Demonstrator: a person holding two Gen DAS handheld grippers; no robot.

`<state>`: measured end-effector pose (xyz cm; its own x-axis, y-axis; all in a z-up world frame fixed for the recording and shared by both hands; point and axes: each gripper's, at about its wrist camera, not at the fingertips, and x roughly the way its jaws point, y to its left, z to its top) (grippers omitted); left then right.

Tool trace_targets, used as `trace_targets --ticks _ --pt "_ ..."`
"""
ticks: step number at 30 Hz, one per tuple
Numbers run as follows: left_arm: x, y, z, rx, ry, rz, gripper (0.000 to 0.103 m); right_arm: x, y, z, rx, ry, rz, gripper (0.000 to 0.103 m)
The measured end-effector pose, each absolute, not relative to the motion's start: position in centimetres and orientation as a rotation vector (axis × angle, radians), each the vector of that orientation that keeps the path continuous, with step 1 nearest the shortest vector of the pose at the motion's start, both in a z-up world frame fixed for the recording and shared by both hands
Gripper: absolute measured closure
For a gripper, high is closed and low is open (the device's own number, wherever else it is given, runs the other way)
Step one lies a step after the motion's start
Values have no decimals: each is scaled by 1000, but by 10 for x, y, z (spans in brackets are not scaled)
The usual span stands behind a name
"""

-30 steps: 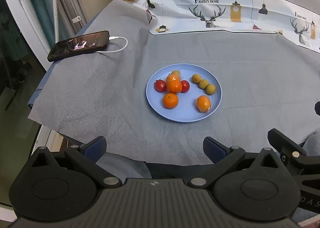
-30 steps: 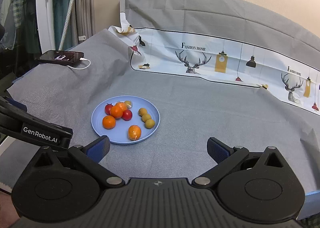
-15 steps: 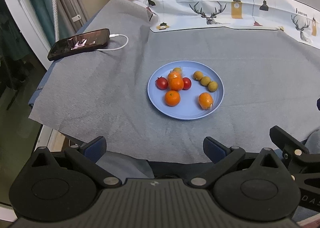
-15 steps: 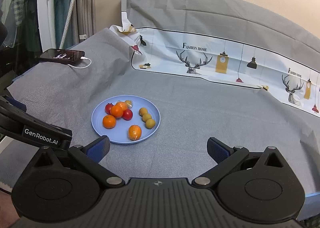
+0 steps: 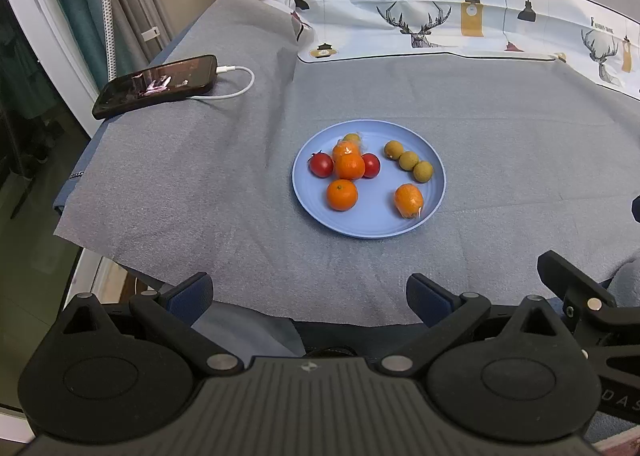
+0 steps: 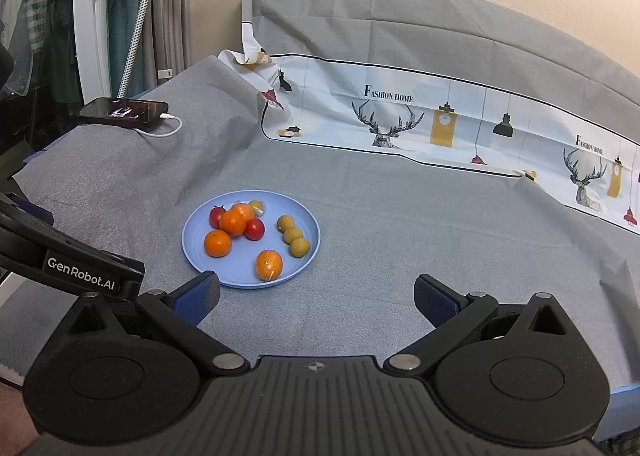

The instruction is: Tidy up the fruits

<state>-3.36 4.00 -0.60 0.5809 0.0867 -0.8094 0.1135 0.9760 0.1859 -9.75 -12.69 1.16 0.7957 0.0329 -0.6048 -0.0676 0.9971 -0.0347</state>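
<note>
Left gripper [image 5: 308, 292]: fingers spread wide, nothing between them; it hangs over the near edge of the table, short of the plate.
Right gripper [image 6: 316, 298]: also wide open and empty, low over the grey cloth [image 6: 400, 240], with its left blue pad [image 6: 196, 298] just short of the plate's near rim.
Gripper pairing: the left unit's black arm, marked GenRobot.AI, shows at the left edge of the right wrist view; the right unit's black linkage shows at the right edge of the left wrist view.
Blue plate [image 5: 434, 192]: straight ahead of the left gripper, ahead and to the left of the right one, flat on the cloth.
Oranges [image 5: 342, 194]: two bare ones on the plate's left half; a wrapped one [image 5: 408, 201] sits apart at the near right.
Tomatoes [image 5: 321, 164]: two red ones, flanking the farther bare orange and touching it.
Small yellow-brown fruits [image 5: 409, 160]: three in a touching diagonal row on the plate's right half; a fourth lies at the far rim behind another wrapped orange.
Phone [image 5: 156, 85]: far left of both grippers, near the table edge, with a white cable [image 5: 236, 88] plugged in.
Printed sheet [image 5: 460, 28]: beyond the plate, deer and lamp drawings, lettered FASHION HOME.
</note>
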Motion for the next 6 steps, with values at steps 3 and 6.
trace_targets --ticks 3,6 --pt "-35 40 -6 224 946 -12 0 -97 -127 12 -55 649 54 1" --pt "-36 39 -5 222 937 -10 0 -97 -127 12 -54 647 53 1"
